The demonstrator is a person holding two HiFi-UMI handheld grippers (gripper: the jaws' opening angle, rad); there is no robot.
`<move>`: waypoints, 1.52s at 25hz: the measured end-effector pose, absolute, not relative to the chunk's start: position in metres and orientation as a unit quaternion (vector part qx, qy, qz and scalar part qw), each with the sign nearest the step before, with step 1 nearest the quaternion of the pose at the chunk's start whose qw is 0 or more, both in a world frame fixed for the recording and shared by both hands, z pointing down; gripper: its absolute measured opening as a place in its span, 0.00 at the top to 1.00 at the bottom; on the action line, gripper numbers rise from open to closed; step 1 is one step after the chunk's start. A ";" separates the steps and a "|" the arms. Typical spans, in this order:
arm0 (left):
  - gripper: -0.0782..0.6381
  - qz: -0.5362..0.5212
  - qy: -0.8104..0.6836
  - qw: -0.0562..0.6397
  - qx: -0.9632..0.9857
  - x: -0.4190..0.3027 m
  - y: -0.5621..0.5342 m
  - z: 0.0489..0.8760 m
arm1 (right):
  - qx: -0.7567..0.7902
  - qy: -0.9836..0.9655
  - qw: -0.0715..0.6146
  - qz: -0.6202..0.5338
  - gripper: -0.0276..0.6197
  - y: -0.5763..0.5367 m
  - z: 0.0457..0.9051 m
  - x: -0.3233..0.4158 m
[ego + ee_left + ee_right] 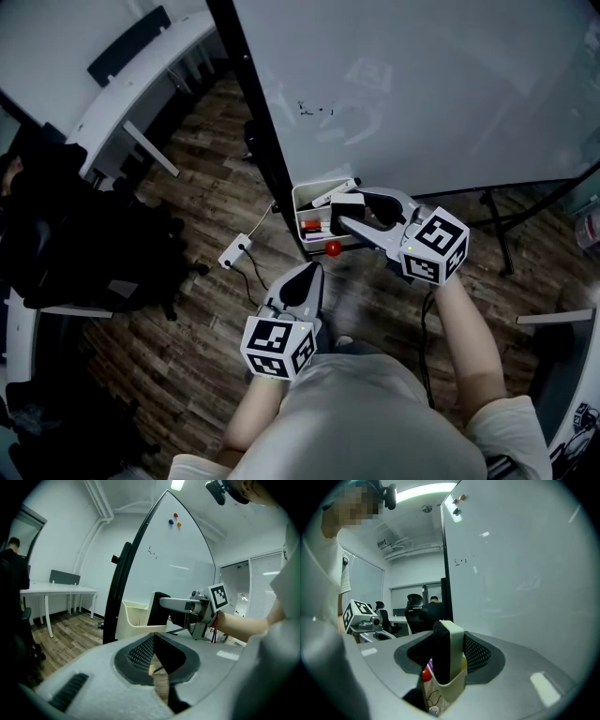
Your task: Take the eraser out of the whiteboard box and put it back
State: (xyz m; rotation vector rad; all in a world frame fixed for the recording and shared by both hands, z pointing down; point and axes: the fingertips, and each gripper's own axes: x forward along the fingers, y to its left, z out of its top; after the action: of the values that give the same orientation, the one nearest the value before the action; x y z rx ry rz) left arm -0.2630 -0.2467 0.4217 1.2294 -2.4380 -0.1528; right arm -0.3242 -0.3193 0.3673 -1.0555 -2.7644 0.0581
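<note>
Eraser (449, 648) stands upright, clamped between the right gripper's (345, 214) jaws, lower end inside the box's (302, 199) rim by the whiteboard's (422, 84) bottom edge. Nearer, the left gripper (307, 277) hangs closed and empty over open floor (197, 281).

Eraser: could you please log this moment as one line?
right gripper: shut on eraser | eraser: upright, base in box | left gripper: shut, empty
</note>
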 end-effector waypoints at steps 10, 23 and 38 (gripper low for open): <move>0.88 -0.058 -0.874 0.192 0.443 -0.259 -0.242 0.418 | -0.323 -0.944 0.066 0.006 0.66 -0.323 0.340 -0.318; 0.89 -0.055 -0.876 0.170 0.448 -0.247 -0.239 0.403 | -0.295 -0.955 0.033 -0.025 0.66 -0.325 0.304 -0.290; 0.89 -0.056 -0.875 0.146 0.458 -0.222 -0.244 0.391 | -0.221 -0.975 0.011 -0.008 0.66 -0.344 0.293 -0.227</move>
State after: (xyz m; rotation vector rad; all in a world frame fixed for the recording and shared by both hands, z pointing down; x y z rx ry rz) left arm -0.2217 -0.2440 0.3913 1.3194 -2.5203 -0.1613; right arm -0.2269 -0.3441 0.2929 -0.6883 -3.0419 -0.0254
